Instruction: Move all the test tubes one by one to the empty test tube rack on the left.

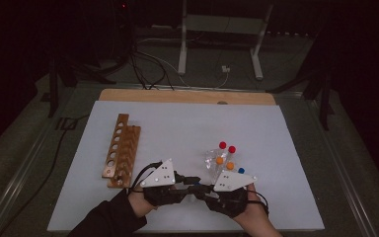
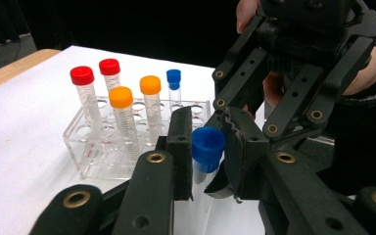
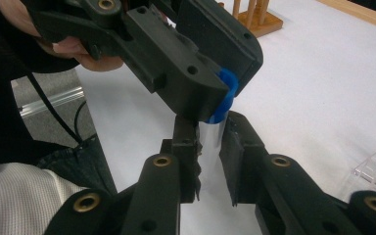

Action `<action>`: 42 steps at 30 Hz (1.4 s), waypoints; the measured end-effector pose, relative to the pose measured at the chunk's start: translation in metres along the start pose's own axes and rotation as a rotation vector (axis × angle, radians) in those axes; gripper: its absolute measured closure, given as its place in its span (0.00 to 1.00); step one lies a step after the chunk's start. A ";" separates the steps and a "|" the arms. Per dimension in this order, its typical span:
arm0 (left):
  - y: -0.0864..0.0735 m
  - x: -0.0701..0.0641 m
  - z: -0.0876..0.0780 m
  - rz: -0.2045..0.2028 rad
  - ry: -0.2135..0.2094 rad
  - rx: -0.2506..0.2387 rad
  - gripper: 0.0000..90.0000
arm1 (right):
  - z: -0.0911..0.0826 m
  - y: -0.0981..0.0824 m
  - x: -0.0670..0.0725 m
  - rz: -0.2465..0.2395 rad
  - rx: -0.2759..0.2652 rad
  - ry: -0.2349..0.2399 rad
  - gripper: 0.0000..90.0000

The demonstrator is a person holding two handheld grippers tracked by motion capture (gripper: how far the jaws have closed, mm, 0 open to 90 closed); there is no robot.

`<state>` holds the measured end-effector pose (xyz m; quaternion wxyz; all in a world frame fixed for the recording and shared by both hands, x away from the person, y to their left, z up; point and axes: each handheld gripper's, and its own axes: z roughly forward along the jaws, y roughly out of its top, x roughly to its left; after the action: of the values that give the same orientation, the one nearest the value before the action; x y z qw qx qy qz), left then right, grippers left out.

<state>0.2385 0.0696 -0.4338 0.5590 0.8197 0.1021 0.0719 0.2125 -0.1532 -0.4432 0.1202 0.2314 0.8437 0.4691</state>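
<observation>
on white table, clear rack [image 2: 78,142] holds five capped tubes [image 2: 125,122].

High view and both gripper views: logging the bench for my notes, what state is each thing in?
Left tongs: shut on the blue cap, which sits on the tube.
Right tongs: shut on the tube.
Clear rack: upright, holding five capped tubes.
Wooden rack: holes empty.

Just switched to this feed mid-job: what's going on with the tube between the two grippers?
A person holds a gripper in each hand over the white mat. The right gripper is shut on the clear body of a tube, and the left gripper is clamped on its blue cap. Five more capped tubes stand in the clear rack; a wooden rack lies at the left.
</observation>
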 end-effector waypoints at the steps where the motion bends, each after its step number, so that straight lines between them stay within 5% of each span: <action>1: 0.000 0.000 0.000 0.004 0.004 0.009 0.84 | 0.000 0.000 0.000 0.002 0.000 0.000 0.85; 11: 0.001 -0.001 -0.003 0.025 0.016 -0.004 0.87 | 0.000 0.000 0.000 0.008 -0.015 0.007 0.84; 23: 0.012 0.016 -0.029 0.038 0.110 -0.028 0.87 | -0.009 -0.001 -0.008 0.043 -0.099 0.012 0.39; 27: 0.017 0.027 -0.041 0.034 0.157 -0.040 0.87 | -0.011 -0.002 -0.010 0.053 -0.111 0.014 0.39; 37: 0.024 0.053 -0.065 0.028 0.259 -0.039 0.87 | -0.015 -0.003 -0.012 0.054 -0.162 -0.011 0.02; 42: 0.029 0.065 -0.078 0.025 0.312 -0.052 0.87 | -0.016 -0.003 -0.012 0.058 -0.179 -0.012 0.00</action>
<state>0.2854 0.1461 -0.3782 0.5564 0.7851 0.1757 0.2079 0.2152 -0.1729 -0.4376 0.1319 0.2470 0.7907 0.5445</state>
